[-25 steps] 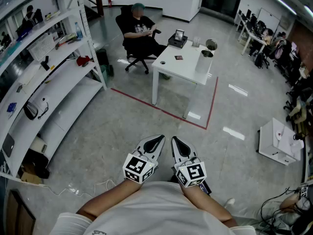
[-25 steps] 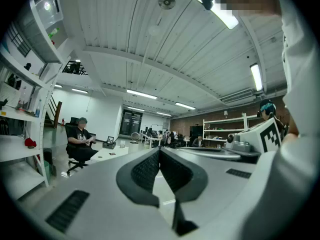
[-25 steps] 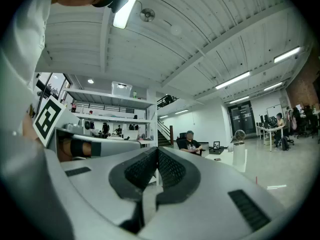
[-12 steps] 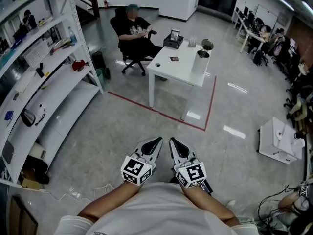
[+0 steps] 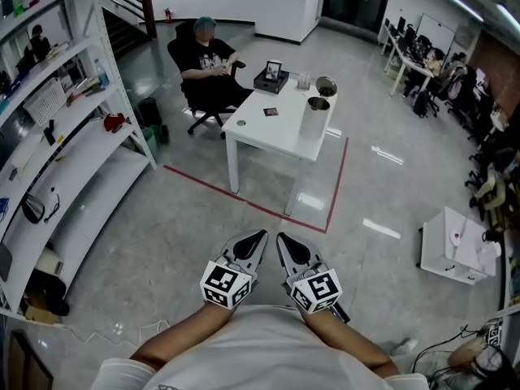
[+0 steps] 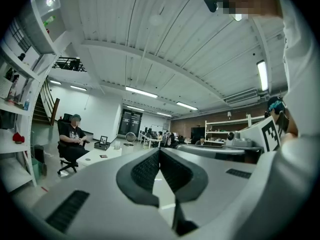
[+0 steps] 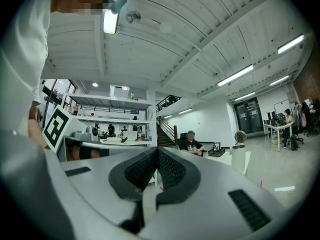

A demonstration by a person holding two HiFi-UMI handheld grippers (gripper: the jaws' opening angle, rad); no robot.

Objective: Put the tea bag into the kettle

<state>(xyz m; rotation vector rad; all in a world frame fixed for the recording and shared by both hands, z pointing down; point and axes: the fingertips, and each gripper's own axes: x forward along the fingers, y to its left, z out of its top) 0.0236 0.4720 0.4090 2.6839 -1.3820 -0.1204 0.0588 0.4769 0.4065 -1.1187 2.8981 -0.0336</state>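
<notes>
Left claw point(image 5: 261, 235) and right claw point(image 5: 280, 237) clenched, empty, each bearing square markers point(image 5: 227, 283).

Workshop surroundings.
Far ahead of the left gripper point(image 5: 258, 238) a person point(image 5: 205, 59) sits beside a white table point(image 5: 270, 130); shelving point(image 5: 81, 128) stands leftward.

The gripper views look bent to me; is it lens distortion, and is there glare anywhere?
Left gripper view: strong fisheye, with a dark round border and bending ceiling beams above the left gripper. Right gripper view: the same bending; the ceiling lamp burns out white. Head view: milder curve along the shelves; bright glare patches on the floor.
</notes>
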